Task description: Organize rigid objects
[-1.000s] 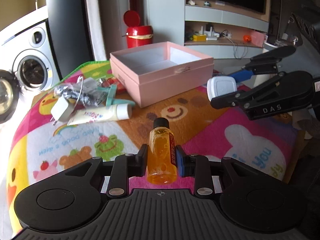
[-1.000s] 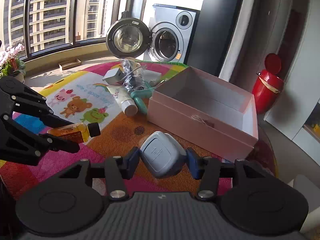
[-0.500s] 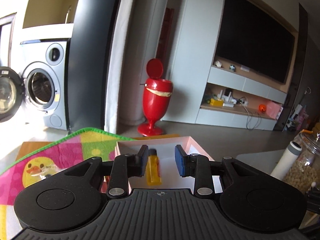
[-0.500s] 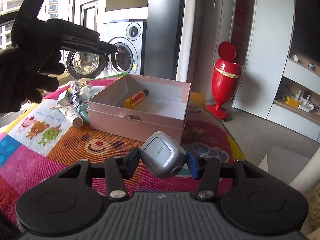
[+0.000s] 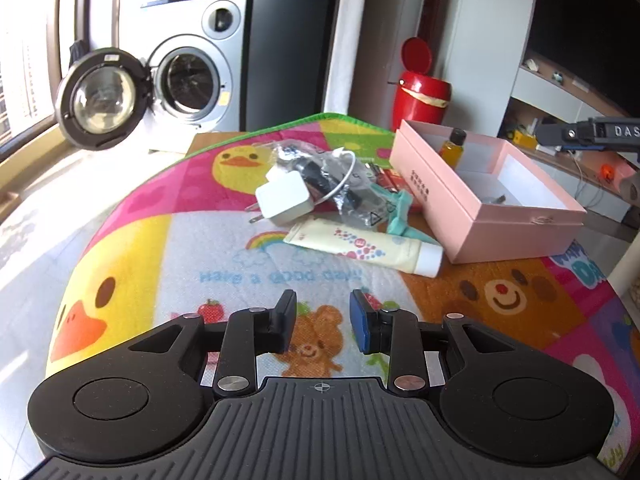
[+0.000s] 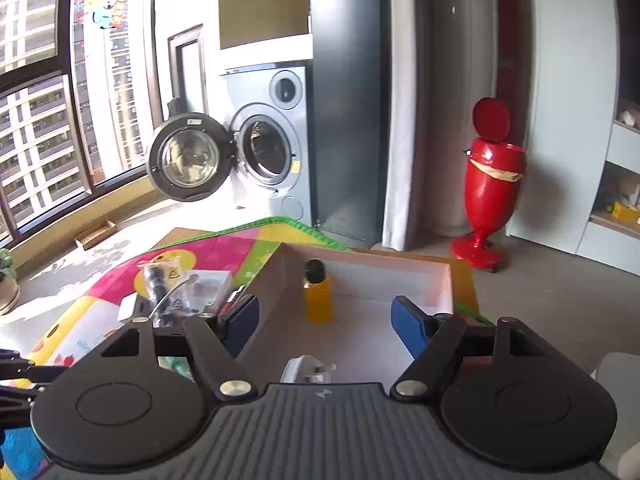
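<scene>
The pink box (image 5: 516, 222) stands open on the colourful mat. The orange bottle (image 5: 452, 148) lies inside it at the far end; it also shows in the right wrist view (image 6: 318, 298). My left gripper (image 5: 323, 322) is open and empty, low over the mat, well short of the pile. My right gripper (image 6: 325, 320) is open above the pink box (image 6: 440, 276). The grey plug adapter (image 6: 306, 370) lies in the box just below it. On the mat lie a white charger (image 5: 284, 200), a cream tube (image 5: 368, 246) and a plastic bag of dark items (image 5: 340, 184).
A teal clip (image 5: 400, 210) lies between the tube and the box. The round table's mat (image 5: 140, 248) drops off at the left. Behind stand a washing machine (image 5: 192, 76) with its door open and a red bin (image 5: 420, 92).
My left gripper has let go of the orange bottle in the box and pulled back over the mat. My right gripper has moved over the box and released the grey adapter into it.
</scene>
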`<state>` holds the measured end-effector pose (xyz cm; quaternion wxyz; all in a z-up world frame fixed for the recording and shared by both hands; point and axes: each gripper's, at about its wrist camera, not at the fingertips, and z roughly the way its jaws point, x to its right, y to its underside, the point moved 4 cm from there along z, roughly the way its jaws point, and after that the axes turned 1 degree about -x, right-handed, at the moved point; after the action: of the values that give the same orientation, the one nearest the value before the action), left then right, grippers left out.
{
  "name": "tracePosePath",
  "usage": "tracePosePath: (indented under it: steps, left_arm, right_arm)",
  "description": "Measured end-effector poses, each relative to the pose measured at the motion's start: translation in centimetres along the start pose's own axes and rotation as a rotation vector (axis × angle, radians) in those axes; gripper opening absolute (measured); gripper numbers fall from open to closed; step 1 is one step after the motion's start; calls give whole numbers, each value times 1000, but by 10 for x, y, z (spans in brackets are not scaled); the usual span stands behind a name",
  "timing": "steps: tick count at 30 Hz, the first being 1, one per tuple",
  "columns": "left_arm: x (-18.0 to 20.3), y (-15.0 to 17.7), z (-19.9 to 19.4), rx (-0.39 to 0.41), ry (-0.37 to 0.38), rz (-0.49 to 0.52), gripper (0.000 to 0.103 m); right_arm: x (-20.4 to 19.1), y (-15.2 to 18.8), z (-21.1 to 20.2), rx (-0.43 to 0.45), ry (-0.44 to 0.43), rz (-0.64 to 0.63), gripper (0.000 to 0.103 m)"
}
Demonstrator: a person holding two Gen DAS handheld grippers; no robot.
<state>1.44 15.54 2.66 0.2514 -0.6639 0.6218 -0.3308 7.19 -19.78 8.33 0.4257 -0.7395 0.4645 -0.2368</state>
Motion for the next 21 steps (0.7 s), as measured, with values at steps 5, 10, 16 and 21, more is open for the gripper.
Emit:
tracePosePath:
  steps: [5, 10, 16, 21]
  left_arm:
    - [-22, -9, 7, 11, 3, -63, 33]
    - [-18, -39, 25, 80, 41, -9, 33]
    - [-26, -86, 59, 95, 105, 42, 33]
    - [-42, -100, 89, 42, 153, -19, 33]
  right_arm:
    - [-85, 43, 4, -32, -141, -205, 64]
    - [-153, 59, 26, -47, -155, -429, 60]
    - [-172, 53, 75, -121, -127, -462, 60]
    - [-159, 61, 82, -250, -204, -342, 58]
